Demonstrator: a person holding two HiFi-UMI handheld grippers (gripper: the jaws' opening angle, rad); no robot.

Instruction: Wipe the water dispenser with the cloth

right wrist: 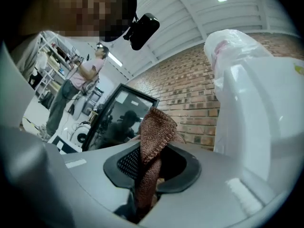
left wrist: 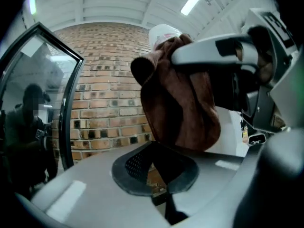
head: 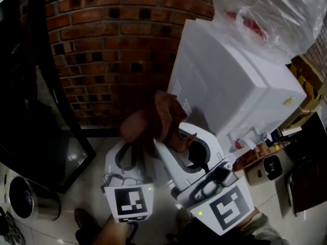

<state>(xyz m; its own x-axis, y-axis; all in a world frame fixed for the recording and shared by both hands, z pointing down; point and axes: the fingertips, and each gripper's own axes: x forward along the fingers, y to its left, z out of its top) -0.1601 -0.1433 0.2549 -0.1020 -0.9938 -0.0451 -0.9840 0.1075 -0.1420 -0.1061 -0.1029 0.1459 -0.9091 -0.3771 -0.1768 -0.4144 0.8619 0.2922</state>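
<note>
A white water dispenser (head: 230, 80) stands at the right against a brick wall; in the right gripper view the water dispenser (right wrist: 266, 113) fills the right side. A brown cloth (head: 158, 119) hangs bunched beside its left face. My right gripper (head: 176, 137) is shut on it, and the cloth (right wrist: 154, 127) sticks up from between the jaws of the right gripper (right wrist: 147, 184). My left gripper (head: 134, 143) is just left of it, its tips partly hidden behind the cloth. In the left gripper view the left gripper (left wrist: 159, 184) has its jaws together with nothing in them, below the cloth (left wrist: 180, 108).
A clear plastic bag (head: 265, 9) lies on top of the dispenser. A brick wall (head: 112, 45) is behind, a dark glass door (head: 30, 111) at the left, a round bin (head: 25, 198) on the tiled floor. Cardboard boxes (head: 306, 80) stand at the right. A person (right wrist: 76, 80) stands far off.
</note>
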